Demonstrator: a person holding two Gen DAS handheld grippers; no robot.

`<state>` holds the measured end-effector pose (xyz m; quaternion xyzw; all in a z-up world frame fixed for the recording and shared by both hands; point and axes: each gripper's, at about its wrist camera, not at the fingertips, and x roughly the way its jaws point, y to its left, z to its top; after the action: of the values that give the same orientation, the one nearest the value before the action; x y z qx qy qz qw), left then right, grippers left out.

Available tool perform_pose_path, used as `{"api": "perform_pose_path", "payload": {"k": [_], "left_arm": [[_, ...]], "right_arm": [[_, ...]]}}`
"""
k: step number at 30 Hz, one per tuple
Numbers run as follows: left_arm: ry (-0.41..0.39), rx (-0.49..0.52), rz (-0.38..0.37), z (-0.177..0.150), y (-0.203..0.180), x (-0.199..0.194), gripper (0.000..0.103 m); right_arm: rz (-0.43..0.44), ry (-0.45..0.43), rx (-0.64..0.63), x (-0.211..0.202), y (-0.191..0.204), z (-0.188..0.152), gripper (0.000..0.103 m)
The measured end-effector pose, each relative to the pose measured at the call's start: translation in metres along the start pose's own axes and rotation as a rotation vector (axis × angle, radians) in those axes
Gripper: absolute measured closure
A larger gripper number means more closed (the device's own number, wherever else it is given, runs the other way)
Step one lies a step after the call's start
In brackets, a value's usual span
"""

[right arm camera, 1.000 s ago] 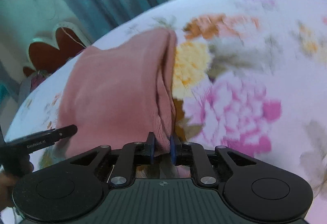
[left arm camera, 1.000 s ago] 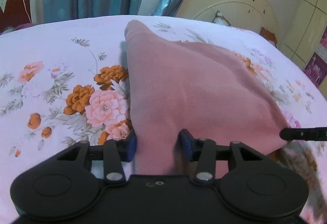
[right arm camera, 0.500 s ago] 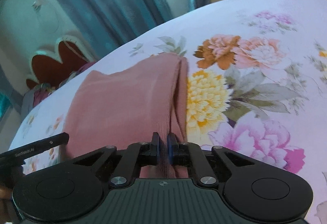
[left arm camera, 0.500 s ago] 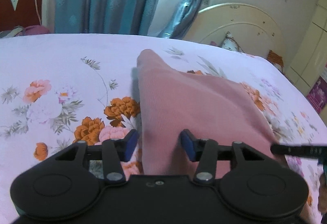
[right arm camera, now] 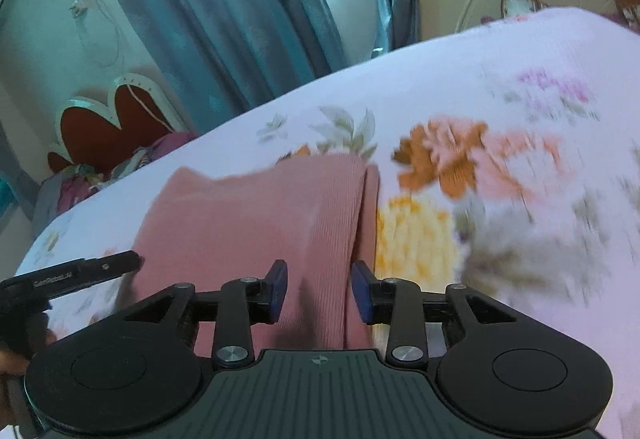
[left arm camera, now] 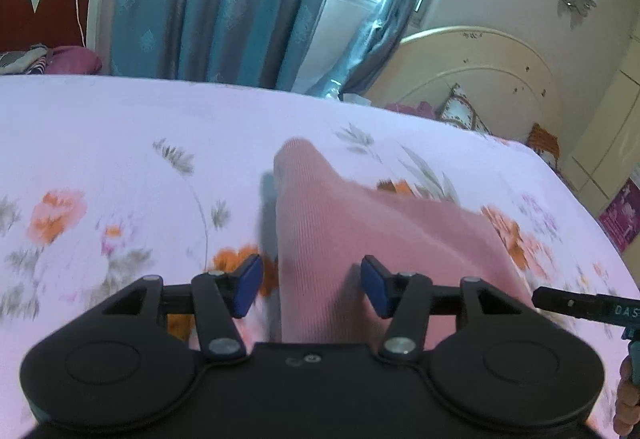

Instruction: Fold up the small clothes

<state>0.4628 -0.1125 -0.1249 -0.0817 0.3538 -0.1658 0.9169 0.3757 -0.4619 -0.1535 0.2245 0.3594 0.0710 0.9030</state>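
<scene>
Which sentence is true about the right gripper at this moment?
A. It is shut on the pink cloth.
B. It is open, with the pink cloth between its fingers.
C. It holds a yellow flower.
B: the right gripper stands open, the pink cloth lying between its blue fingers.

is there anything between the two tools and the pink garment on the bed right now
Nothing visible does. The folded pink ribbed garment lies directly ahead of both open tools on the floral bedsheet. The left tool and right tool each have only the cloth showing between their blue pads.
</scene>
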Motion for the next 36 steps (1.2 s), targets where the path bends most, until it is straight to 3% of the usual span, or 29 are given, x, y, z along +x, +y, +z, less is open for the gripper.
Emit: {"api": "perform_pose_path", "payload": {"k": [7, 12, 14, 16, 18, 23, 26, 29, 31, 33, 36], "left_arm": [[0.003, -0.049, -0.002, 0.029, 0.01, 0.041, 0.05], [0.006, -0.084, 0.001, 0.034, 0.02, 0.063, 0.052], [0.014, -0.091, 0.011, 0.032, 0.024, 0.071, 0.058], [0.017, -0.099, 0.018, 0.027, 0.025, 0.076, 0.059], [0.014, -0.08, 0.02, 0.02, 0.022, 0.08, 0.058], [0.013, -0.041, 0.071, 0.024, 0.016, 0.08, 0.053], [-0.041, 0.042, 0.099, 0.029, 0.007, 0.072, 0.055], [0.01, 0.064, 0.127, 0.028, 0.006, 0.089, 0.054], [0.016, 0.078, 0.151, 0.025, 0.005, 0.096, 0.053], [0.008, 0.108, 0.167, 0.024, 0.004, 0.098, 0.051], [0.011, 0.12, 0.174, 0.026, 0.004, 0.093, 0.051]], "right_arm": [[-0.012, 0.016, 0.062, 0.058, -0.01, 0.038, 0.068], [-0.045, 0.019, 0.055, 0.082, -0.011, 0.041, 0.068], [-0.058, 0.006, 0.013, 0.084, -0.005, 0.039, 0.09], [-0.096, -0.029, -0.037, 0.081, -0.002, 0.038, 0.094], [-0.161, -0.023, -0.069, 0.089, -0.009, 0.032, 0.094], [-0.171, -0.043, -0.047, 0.087, -0.015, 0.031, 0.093], [-0.184, -0.095, -0.044, 0.077, -0.01, 0.035, 0.093], [-0.17, -0.139, -0.133, 0.076, 0.007, 0.042, 0.093], [-0.186, -0.13, -0.206, 0.085, 0.016, 0.04, 0.093], [-0.233, -0.054, -0.242, 0.106, 0.013, 0.035, 0.093], [-0.242, -0.058, -0.236, 0.109, 0.01, 0.033, 0.095]]}}
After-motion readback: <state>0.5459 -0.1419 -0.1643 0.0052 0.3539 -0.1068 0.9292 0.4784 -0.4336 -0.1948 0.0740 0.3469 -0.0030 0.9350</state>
